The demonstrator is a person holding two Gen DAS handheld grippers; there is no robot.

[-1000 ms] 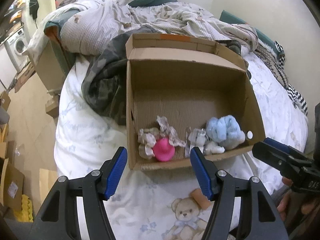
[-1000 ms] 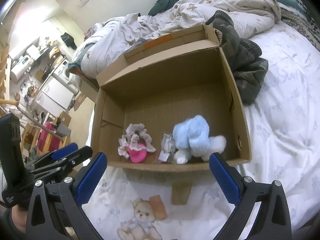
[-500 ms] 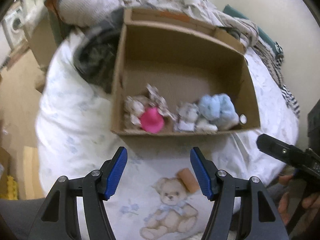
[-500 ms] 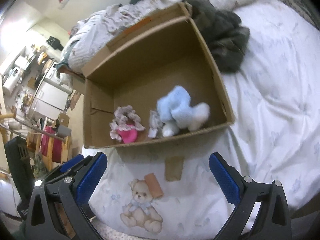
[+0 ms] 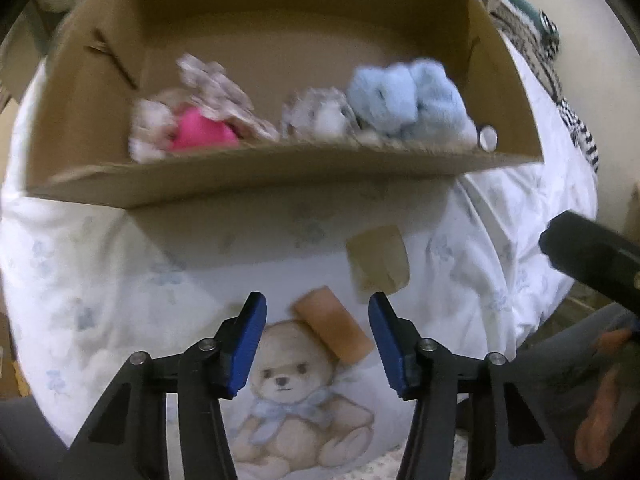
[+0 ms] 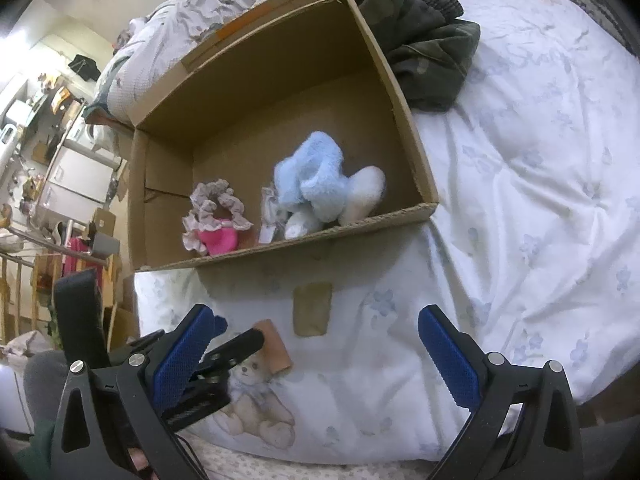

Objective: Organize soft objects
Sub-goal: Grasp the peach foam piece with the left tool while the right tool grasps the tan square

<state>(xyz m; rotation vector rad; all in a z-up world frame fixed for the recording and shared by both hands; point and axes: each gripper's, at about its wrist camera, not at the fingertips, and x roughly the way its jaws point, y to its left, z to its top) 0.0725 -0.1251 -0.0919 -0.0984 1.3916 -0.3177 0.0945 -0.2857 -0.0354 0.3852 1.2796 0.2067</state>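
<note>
Quilted white bedspread [image 6: 520, 200] bears a cardboard box [image 6: 404, 120] of fluffy toys [image 6: 316, 180]; both grippers' jaws spread, empty.

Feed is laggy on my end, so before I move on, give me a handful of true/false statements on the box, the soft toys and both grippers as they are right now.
1. The cardboard box sits on the bed. True.
2. The blue plush lies outside the box on the bedsheet. False: it is inside, near the front wall.
3. The left gripper holds the pink toy. False: its jaws are open and empty; the pink toy is in the box.
4. The right gripper is open and empty. True.
5. The pink toy lies left of the blue plush in the right wrist view. True.
</note>
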